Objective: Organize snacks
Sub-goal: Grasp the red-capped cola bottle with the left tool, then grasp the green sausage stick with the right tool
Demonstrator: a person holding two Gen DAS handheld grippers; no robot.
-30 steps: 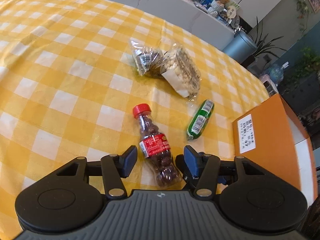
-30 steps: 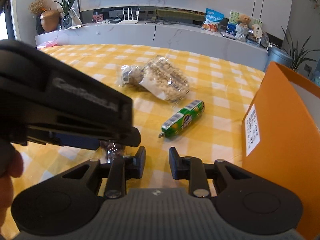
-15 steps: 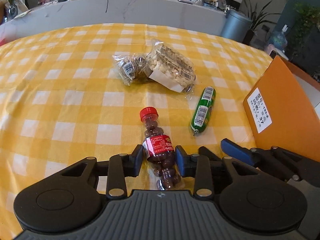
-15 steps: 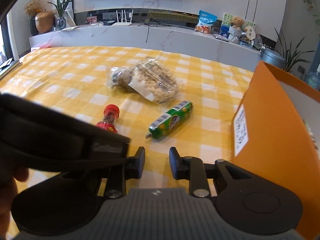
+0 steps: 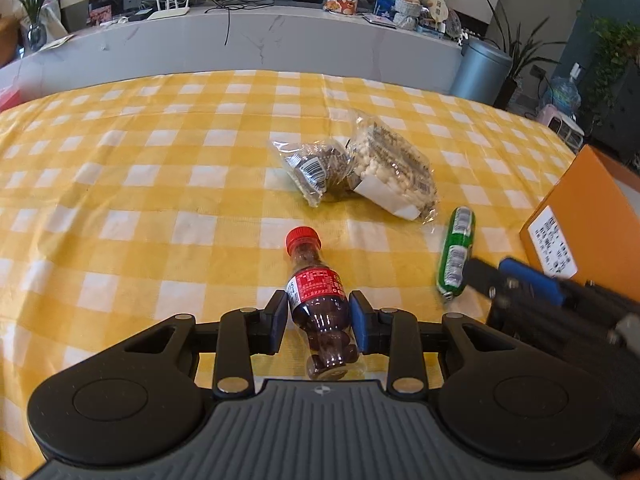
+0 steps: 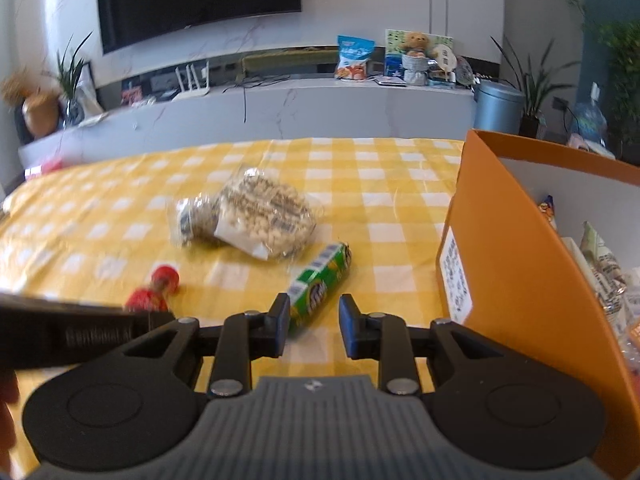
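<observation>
A small clear bottle (image 5: 316,288) with a red cap and red label, full of brown balls, lies cap away from me, and my left gripper (image 5: 318,326) is shut on its lower half. Its red cap (image 6: 164,276) shows in the right wrist view beside the left gripper's black body (image 6: 80,332). My right gripper (image 6: 314,322) is shut with nothing between its pads, just short of the near end of a green snack roll (image 6: 320,280). In the left wrist view that roll (image 5: 458,252) lies right of the bottle. The orange box (image 6: 512,260) stands to the right.
Two clear bags lie mid-table on the yellow checked cloth (image 5: 140,220): a dark one (image 5: 316,168) and a pale puffed one (image 5: 390,168). Several packets (image 6: 600,260) sit inside the box. A grey counter (image 5: 280,40) and a bin (image 5: 484,68) stand beyond the table.
The left jaws have closed from wide apart onto the bottle, and that view has rolled level. The right gripper has come nearer the green roll.
</observation>
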